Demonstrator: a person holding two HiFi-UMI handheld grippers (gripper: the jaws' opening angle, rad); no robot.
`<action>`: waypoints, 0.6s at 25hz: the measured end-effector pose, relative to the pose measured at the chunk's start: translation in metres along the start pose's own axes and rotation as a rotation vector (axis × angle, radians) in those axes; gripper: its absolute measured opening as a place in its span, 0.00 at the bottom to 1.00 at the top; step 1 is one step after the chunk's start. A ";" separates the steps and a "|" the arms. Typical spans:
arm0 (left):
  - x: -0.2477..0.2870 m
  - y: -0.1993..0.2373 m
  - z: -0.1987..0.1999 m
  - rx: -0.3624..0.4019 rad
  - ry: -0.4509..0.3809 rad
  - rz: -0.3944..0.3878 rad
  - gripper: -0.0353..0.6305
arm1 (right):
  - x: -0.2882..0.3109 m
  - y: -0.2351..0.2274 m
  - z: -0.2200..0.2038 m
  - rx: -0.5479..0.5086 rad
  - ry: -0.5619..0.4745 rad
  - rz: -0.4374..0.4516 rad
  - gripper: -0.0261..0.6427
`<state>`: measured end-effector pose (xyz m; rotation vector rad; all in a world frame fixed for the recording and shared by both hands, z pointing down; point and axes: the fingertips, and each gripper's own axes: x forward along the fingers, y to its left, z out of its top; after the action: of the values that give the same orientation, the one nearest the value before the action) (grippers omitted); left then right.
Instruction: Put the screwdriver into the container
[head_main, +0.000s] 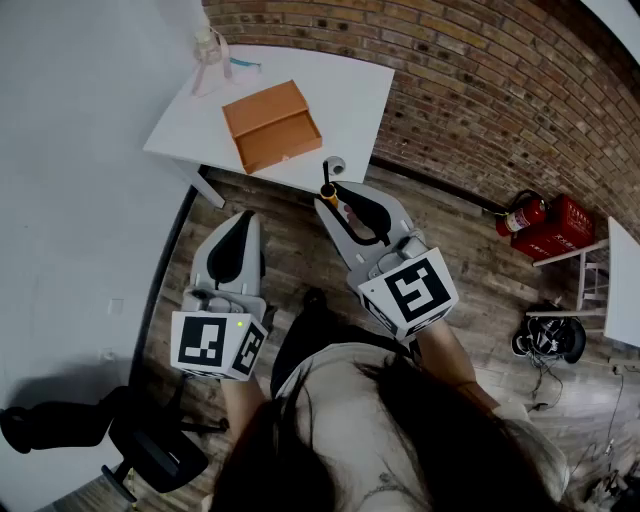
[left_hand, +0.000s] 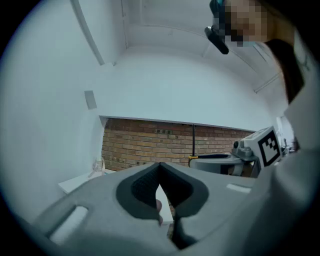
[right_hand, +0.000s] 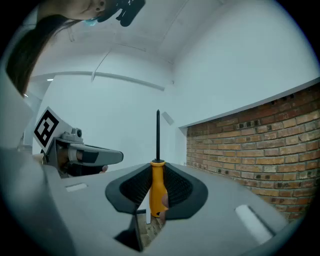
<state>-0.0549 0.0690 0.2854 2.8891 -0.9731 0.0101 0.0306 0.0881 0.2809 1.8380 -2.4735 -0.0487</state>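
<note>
The right gripper (right_hand: 158, 186) is clamped on the orange handle of a screwdriver (right_hand: 157, 185). Its thin dark shaft sticks straight out beyond the jaw tips, in line with the jaws. Seen from the head view, this gripper hangs over the wooden floor (head_main: 480, 270), just short of the near edge of a white table (head_main: 345, 90). The left gripper (head_main: 243, 220) sits to its left and a little nearer, with its jaws pressed together and nothing between them. The container (head_main: 272, 125), an open, shallow wooden box, lies on the table, beyond both grippers and apart from the screwdriver. A brick wall (head_main: 470, 90) runs along the far right, with a red fire extinguisher (head_main: 524, 212) at its foot.
</note>
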 end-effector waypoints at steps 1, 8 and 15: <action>0.003 0.002 0.000 0.000 0.001 -0.004 0.06 | 0.003 -0.001 -0.001 0.001 0.000 -0.001 0.16; 0.026 0.022 -0.002 0.001 0.011 -0.030 0.06 | 0.029 -0.011 -0.003 0.050 -0.017 0.008 0.17; 0.045 0.052 -0.001 -0.007 0.007 -0.049 0.06 | 0.061 -0.017 -0.002 0.023 -0.008 -0.003 0.17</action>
<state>-0.0498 0.0008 0.2921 2.9038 -0.8985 0.0129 0.0296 0.0245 0.2839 1.8541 -2.4873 -0.0280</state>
